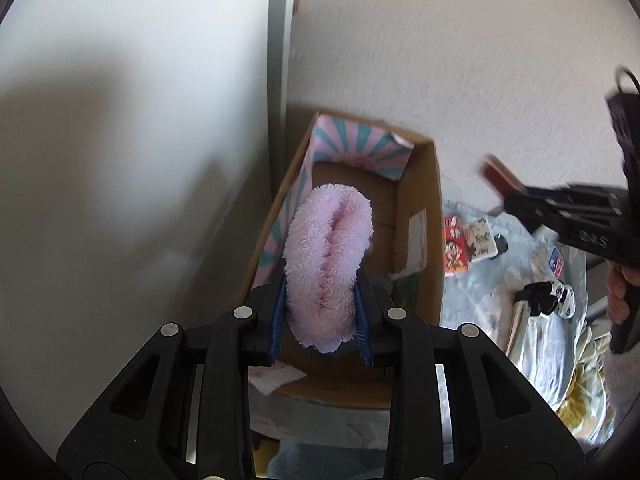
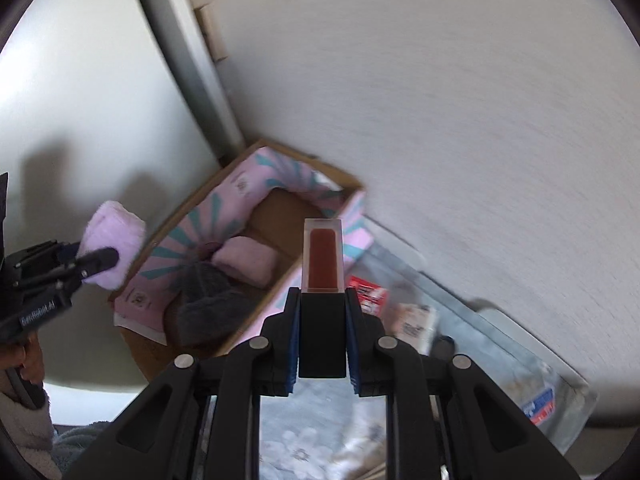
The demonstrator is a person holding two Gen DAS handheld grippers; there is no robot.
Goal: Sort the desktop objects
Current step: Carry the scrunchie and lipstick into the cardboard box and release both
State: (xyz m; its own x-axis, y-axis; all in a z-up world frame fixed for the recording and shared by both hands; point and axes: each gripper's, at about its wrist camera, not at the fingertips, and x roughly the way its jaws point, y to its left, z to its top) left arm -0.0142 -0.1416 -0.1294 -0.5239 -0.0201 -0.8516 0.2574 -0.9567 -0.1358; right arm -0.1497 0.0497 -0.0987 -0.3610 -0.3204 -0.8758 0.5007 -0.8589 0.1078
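The pink fluffy cloth (image 1: 326, 272) is clamped in the left gripper (image 1: 322, 320) above the cardboard box (image 1: 420, 216), hiding much of the box floor. The right gripper (image 2: 322, 332), tilted downward, pinches a lip-gloss tube (image 2: 323, 256) near the box's right wall. Small packets (image 1: 456, 250) beside the box are blurred; the person's hand (image 1: 618, 292) is cut off.

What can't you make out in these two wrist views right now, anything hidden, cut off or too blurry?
- Left wrist view: most of the cardboard box floor, hidden by the fluffy pink cloth in the left gripper.
- Left wrist view: the red-tipped item in the right gripper, smeared by motion blur.
- Right wrist view: print on the red and white packets, blurred and partly behind the red lip-gloss tube.
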